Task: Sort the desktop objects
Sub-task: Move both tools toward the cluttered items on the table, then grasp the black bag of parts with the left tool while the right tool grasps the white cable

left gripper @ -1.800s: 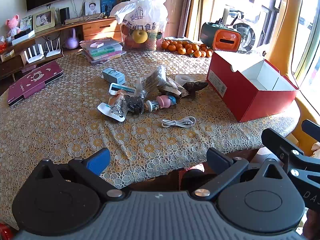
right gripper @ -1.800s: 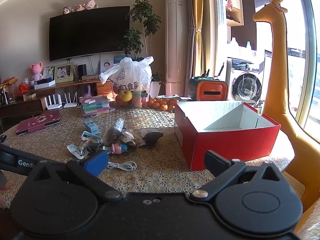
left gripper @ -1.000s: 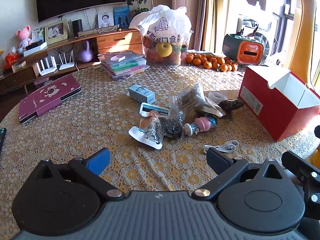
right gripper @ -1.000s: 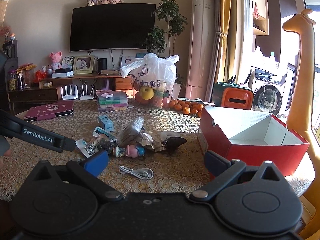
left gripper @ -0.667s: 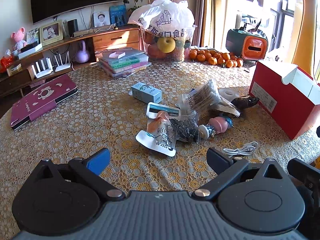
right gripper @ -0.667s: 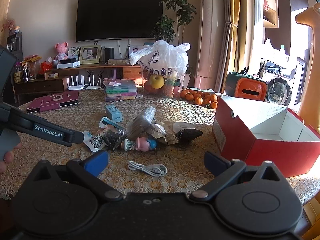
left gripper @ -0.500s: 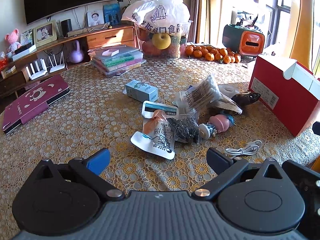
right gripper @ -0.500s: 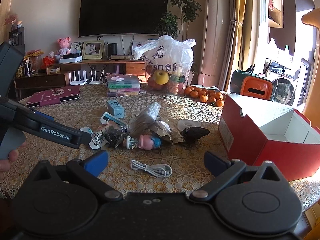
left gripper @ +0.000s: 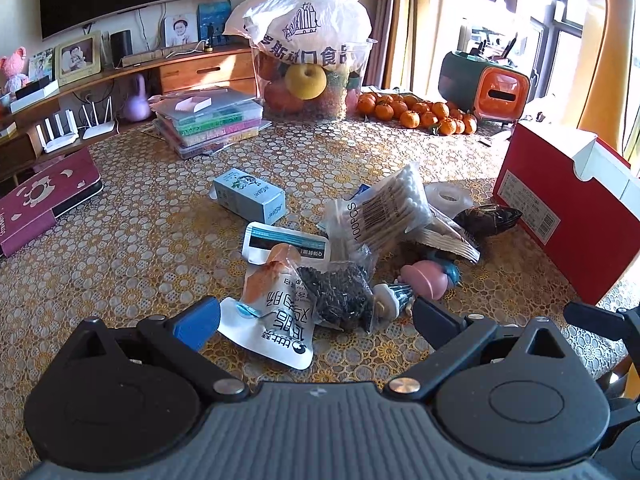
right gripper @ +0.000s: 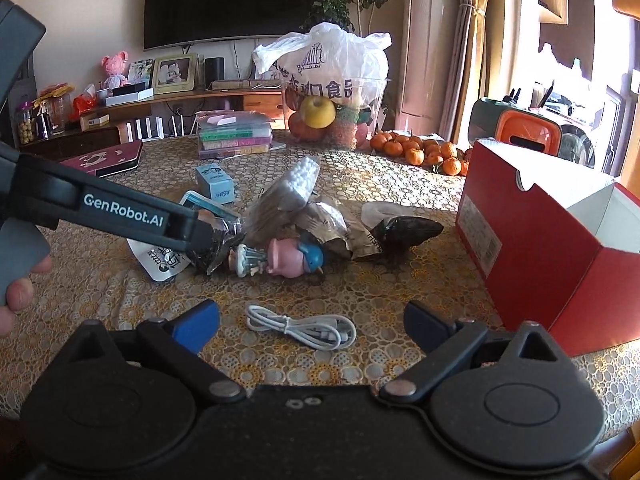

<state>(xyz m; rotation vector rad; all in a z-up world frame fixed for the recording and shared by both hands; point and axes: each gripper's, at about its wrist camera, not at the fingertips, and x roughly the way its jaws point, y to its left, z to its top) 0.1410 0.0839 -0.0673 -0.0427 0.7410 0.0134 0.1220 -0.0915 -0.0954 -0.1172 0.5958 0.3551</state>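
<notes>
Left wrist view: the left gripper [left gripper: 316,318] has its two fingers spread wide with nothing between them, hovering low over a round table [left gripper: 120,248] covered in a gold lace-pattern cloth. Just beyond the fingertips lies a jumbled pile: a flat white foil pouch [left gripper: 276,320] with an orange corner, a crinkled clear bag of small dark pieces [left gripper: 340,292], a flat white and teal sachet [left gripper: 286,240], a clear packet of cotton swabs [left gripper: 384,208], and a glossy pink toy figure [left gripper: 424,278]. A small pale-blue carton [left gripper: 248,196] sits just behind the pile. At the right stands a red cardboard box [left gripper: 560,216] with a white inside.

Right wrist view: the right gripper [right gripper: 312,320] is likewise wide open and empty. A coiled white cable [right gripper: 304,328] lies on the cloth between its fingertips. The left gripper's black arm enters from the left, its tip over the pouch and dark bag. The red box stands open at the right edge, well apart from the pile.
</notes>
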